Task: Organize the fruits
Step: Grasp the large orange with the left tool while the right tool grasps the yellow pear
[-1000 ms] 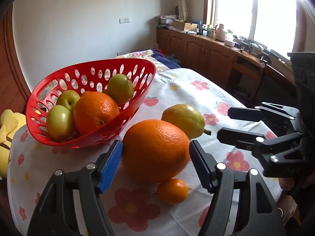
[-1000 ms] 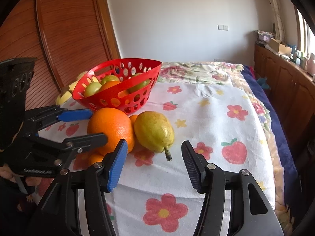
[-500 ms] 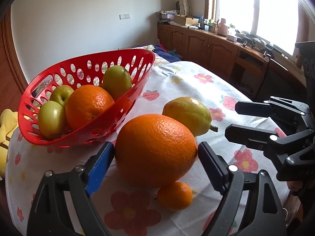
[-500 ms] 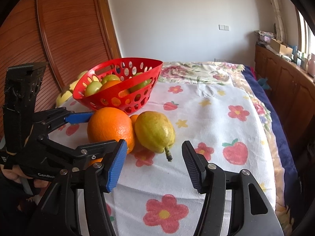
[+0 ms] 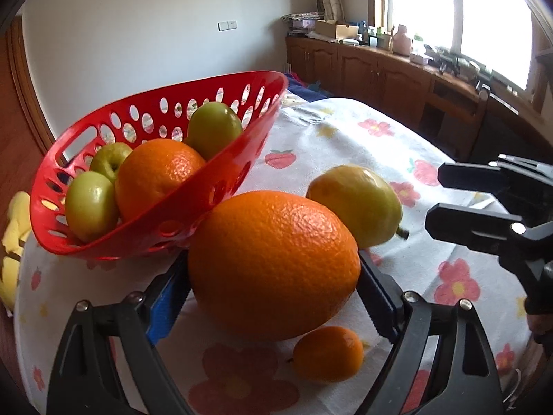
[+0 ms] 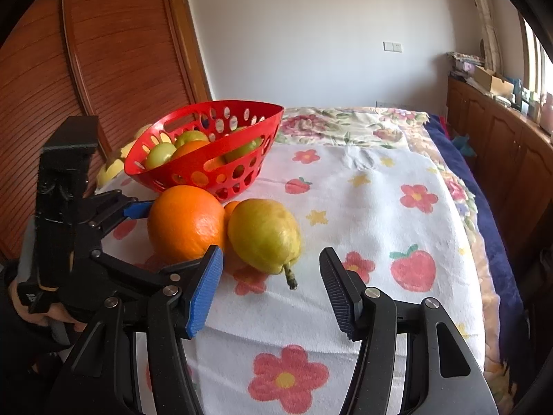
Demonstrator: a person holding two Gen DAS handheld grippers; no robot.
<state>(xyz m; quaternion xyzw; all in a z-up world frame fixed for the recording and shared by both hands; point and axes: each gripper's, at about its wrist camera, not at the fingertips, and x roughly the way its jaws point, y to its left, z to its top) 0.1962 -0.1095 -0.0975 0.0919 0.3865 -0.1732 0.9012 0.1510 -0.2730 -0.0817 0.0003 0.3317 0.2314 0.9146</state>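
A large orange (image 5: 273,263) lies on the flowered cloth between the fingers of my left gripper (image 5: 273,294); the jaws flank it closely, contact unclear. It also shows in the right wrist view (image 6: 186,224). A yellow-green pear (image 5: 356,204) lies just behind it, and in the right wrist view (image 6: 264,235) sits ahead of my open, empty right gripper (image 6: 271,287). A small tangerine (image 5: 328,354) lies under the orange's front. A red perforated basket (image 5: 242,162) holds an orange (image 5: 155,169) and three green apples (image 5: 91,204).
The table's cloth (image 6: 363,207) ends at a right edge beside a blue blanket (image 6: 484,228). Wooden cabinets (image 5: 380,72) line the window wall. A wooden slatted door (image 6: 103,69) stands behind the basket. A yellow object (image 5: 13,231) lies left of the basket.
My left gripper has moved forward so its fingers now flank the large orange and have narrowed around it. The right gripper has barely moved.
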